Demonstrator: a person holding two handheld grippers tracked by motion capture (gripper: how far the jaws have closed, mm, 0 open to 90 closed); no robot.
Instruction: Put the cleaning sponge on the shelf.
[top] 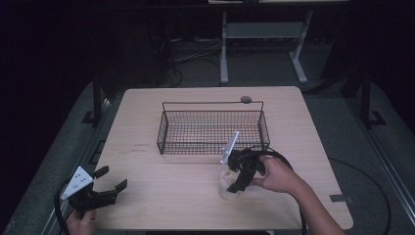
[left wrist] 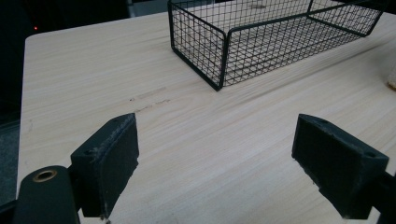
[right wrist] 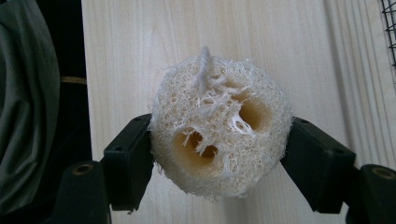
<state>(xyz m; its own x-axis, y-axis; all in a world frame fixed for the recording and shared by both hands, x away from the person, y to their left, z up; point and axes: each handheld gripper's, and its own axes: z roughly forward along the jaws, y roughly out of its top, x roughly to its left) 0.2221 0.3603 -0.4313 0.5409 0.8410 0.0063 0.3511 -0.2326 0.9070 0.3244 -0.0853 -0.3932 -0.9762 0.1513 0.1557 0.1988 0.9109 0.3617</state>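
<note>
My right gripper [right wrist: 219, 144] clamps a pale loofah slice [right wrist: 218, 126] between its two pads, end-on to the camera, with the wooden table [right wrist: 289, 42] directly beneath it. From above, the same gripper [top: 241, 177] points down at the loofah [top: 228, 182], which sits on the table just short of the wire basket [top: 213, 128]. My left gripper [left wrist: 224, 154] hangs with its jaws wide apart and nothing between them, well off to the side, the basket's near corner [left wrist: 219, 56] ahead of it.

The risk, as I judge it, lies in the sponge itself: it is springy and full of holes, and the pads bite only its soft flanks. If the fibres give way, the slice could twist or squirt out as I lift. The basket's near wall stands just beyond my right gripper; carrying too low could snag the loofah or a jaw on the wire rim and tip the light basket. The cable trailing by my right hand [top: 280, 175] could also drag.
</note>
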